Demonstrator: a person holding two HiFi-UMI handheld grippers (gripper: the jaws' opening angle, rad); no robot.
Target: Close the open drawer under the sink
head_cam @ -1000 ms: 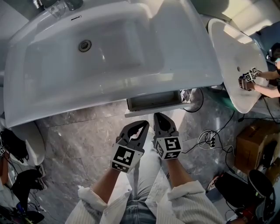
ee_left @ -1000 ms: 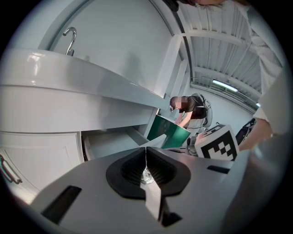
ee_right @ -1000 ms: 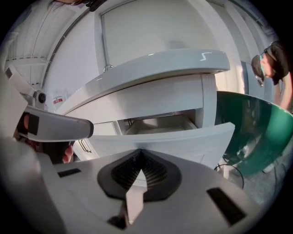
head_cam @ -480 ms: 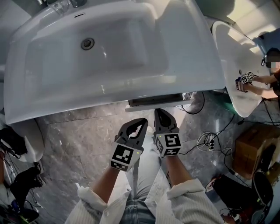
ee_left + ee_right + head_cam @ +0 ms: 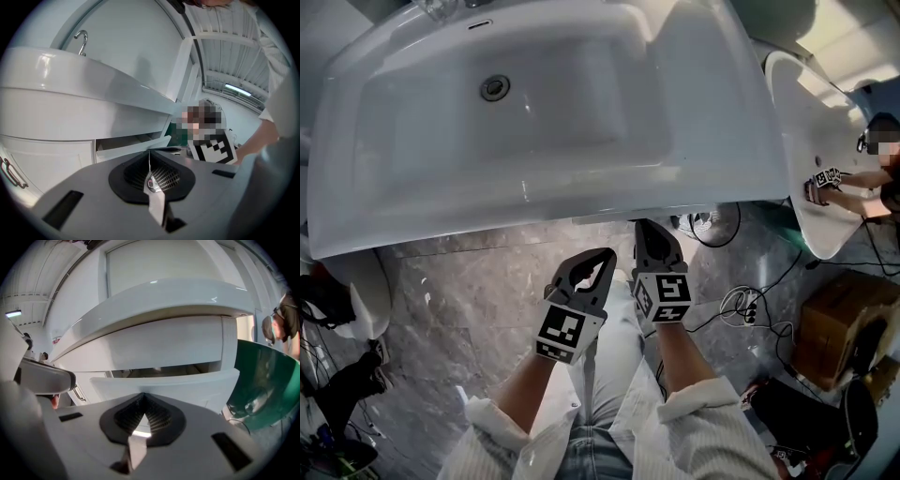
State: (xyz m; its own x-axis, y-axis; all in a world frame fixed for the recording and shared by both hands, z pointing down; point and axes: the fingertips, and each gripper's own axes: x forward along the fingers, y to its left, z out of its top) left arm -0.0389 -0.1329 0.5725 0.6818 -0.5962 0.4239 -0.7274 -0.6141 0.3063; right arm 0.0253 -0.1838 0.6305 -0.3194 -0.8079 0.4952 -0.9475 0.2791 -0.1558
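The white sink (image 5: 534,103) fills the top of the head view. Only a thin strip of the white drawer (image 5: 605,217) shows below the sink's front edge. In the right gripper view the drawer front (image 5: 187,383) stands a little out, with a dark gap above it. My right gripper (image 5: 646,228) is shut and empty, with its tips at the drawer front (image 5: 143,394). My left gripper (image 5: 602,257) is shut and empty too, and hangs to the left, a bit back from the drawer (image 5: 133,145).
A second white basin (image 5: 811,141) stands at the right, where another person's hands hold grippers (image 5: 825,178). Cables (image 5: 741,302) and a cardboard box (image 5: 834,323) lie on the grey floor at the right. A green tub (image 5: 267,385) is beside the cabinet.
The drawer has slid in under the sink, from well open to a thin strip. My right gripper has moved forward with it. The left gripper has barely moved.
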